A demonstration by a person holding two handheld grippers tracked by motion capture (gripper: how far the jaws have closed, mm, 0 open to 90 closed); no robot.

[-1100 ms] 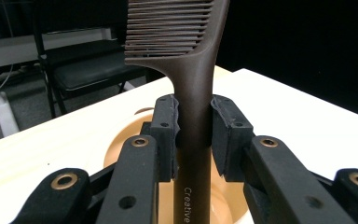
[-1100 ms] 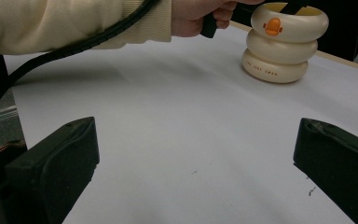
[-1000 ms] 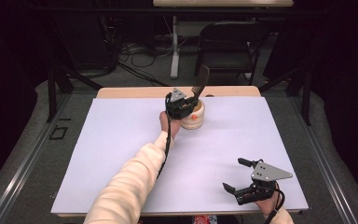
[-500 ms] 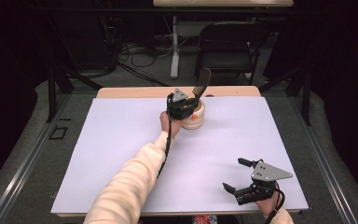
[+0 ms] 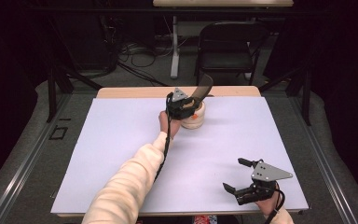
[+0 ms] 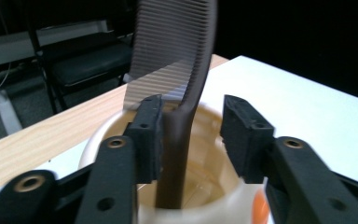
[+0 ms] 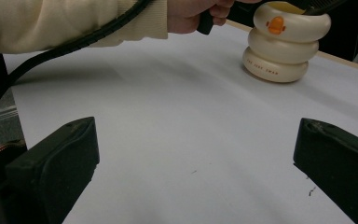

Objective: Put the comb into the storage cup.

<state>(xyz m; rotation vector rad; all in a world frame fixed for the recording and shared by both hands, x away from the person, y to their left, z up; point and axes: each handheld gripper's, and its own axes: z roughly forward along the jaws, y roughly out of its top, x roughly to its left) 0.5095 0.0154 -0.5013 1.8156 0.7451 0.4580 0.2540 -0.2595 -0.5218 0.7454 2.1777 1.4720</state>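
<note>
free: white table (image 5: 121, 140) front and left | obstacle: cream holder (image 5: 195, 119) with comb (image 5: 204, 86), far centre

Comb (image 6: 177, 70) upright in holder (image 5: 195, 117)

From above my side, the high view looks forward and down over the whole table (image 5: 121, 154). My left gripper view sits right over the cream holder (image 6: 223, 205). My right gripper view looks low across the table at that same holder (image 7: 284, 42).
</note>
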